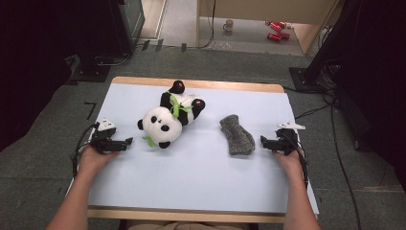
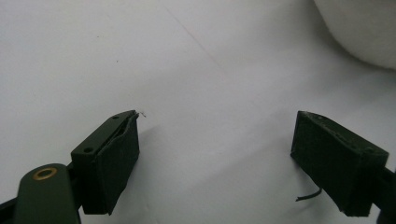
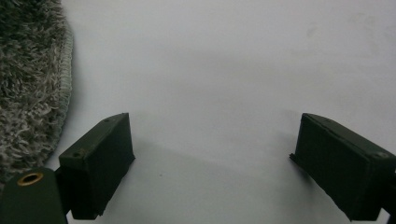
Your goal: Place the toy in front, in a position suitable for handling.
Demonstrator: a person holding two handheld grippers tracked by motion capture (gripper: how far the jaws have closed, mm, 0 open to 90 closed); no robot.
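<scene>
The left gripper [image 1: 128,142] rests low on the pale table [image 1: 201,182], held in the person's left hand [image 1: 95,158], its jaws spread wide with bare table between them — nothing is clamped. In the left gripper view the two black jaws rise from the bottom edge well apart, and a curve of white plush shows at the upper right, ahead of the right-hand jaw.

That plush belongs to the toy panda [image 1: 167,120], which lies on its back just ahead of and beside the left gripper's tips, near but not touching. Its white head points toward that gripper, its black legs point away toward the far edge of the table, and a green leaf sits on its belly.

Further right lies a grey fuzzy sock [image 1: 236,135], flat on the table, between the panda and the right gripper [image 1: 263,141]. This gripper, in the person's right hand [image 1: 289,160], points at the sock's near end from just beside it — apart, not touching. Its jaws also stand wide with nothing in them; in the right gripper view the sock's woolly edge lies past the left-hand jaw.
</scene>
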